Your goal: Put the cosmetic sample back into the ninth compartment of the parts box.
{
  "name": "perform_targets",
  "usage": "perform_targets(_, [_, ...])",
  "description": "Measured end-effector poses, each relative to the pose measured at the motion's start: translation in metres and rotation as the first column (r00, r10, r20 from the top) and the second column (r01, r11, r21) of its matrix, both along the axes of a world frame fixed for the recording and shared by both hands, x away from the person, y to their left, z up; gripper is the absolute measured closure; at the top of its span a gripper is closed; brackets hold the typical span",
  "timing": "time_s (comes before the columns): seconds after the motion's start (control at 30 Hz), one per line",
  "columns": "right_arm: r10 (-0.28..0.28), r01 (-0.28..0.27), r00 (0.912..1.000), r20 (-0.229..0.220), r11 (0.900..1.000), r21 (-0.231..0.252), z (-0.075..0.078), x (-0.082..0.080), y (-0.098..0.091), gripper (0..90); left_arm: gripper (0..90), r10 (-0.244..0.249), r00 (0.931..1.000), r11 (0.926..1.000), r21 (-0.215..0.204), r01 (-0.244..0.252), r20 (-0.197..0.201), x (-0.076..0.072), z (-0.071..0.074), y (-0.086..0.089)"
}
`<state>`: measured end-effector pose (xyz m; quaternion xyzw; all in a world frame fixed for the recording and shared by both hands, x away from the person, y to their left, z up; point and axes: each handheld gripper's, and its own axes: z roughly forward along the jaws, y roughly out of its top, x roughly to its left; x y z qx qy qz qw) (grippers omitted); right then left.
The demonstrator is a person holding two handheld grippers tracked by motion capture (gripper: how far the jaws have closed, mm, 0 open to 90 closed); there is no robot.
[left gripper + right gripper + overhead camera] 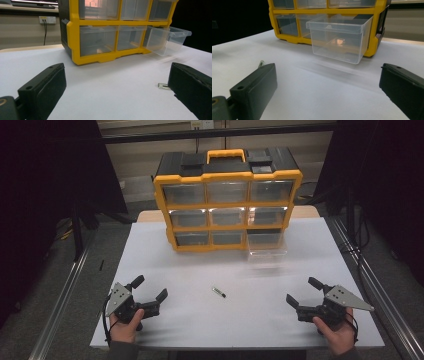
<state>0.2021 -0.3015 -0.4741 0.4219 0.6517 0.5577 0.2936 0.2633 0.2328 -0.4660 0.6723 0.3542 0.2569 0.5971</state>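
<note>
A yellow and black drawer cabinet (227, 200) stands at the far middle of the white table (200, 320). Its bottom right clear drawer (267, 251) is pulled out toward me, seen as clear drawer (167, 40) and clear drawer (339, 37). A small dark, slim part (218, 292) lies on the table between the grippers, also small part (163, 85) beside the left gripper's right jaw. My left gripper (149, 288) stands open at the near left, nothing between its jaws. My right gripper (303, 291) stands open at the near right, empty too.
The cabinet has several clear drawers and a yellow carry handle (226, 155) on top. Metal rails (372, 285) run along both table sides. Dark curtains flank the scene. Open white tabletop lies between the grippers and the cabinet.
</note>
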Motion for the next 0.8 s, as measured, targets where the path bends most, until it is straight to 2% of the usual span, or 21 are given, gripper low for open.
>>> perform_targets(0.07, [0.007, -0.007, 1.0000, -0.006, 1.0000, 0.001, 0.000, 0.000, 0.000, 1.1, 1.9, 0.013, 0.9999, 0.9999, 0.000, -0.013, 0.000, 0.000, 0.000, -0.001])
perform_targets(0.23, [0.015, -0.015, 0.9996, -0.024, 0.9998, 0.010, 0.001, 0.002, 0.003, 1.3, 1.9, 0.009, 1.0000, 1.0000, -0.001, -0.009, 0.000, 0.000, 0.000, -0.001])
perform_targets(0.27, [0.030, -0.030, 0.9992, -0.024, 0.9995, 0.002, 0.001, 0.003, 0.003, 1.9, 1.9, 0.010, 1.0000, 1.0000, 0.000, -0.010, -0.002, 0.000, 0.000, -0.001])
perform_targets(0.57, [0.053, -0.054, 0.9978, -0.040, 0.9984, -0.015, 0.003, 0.008, 0.015, 1.4, 1.9, 0.018, 0.9998, 0.9998, 0.011, -0.018, 0.007, -0.001, 0.000, -0.002])
perform_targets(0.67, [0.060, -0.061, 0.9972, -0.043, 0.9979, -0.020, 0.004, 0.011, 0.018, 1.4, 1.9, 0.015, 0.9999, 0.9999, -0.001, -0.015, -0.001, -0.002, 0.000, -0.003])
perform_targets(0.7, [0.063, -0.063, 0.9968, -0.050, 0.9979, -0.011, 0.004, 0.012, 0.021, 1.4, 1.9, 0.012, 0.9999, 0.9999, 0.005, -0.012, 0.000, -0.002, 0.000, -0.002])
perform_targets(0.8, [0.075, -0.076, 0.9962, -0.045, 0.9969, -0.022, 0.007, 0.016, 0.028, 1.5, 1.9, 0.009, 1.0000, 0.9997, 0.022, -0.009, 0.003, -0.001, 0.000, -0.002])
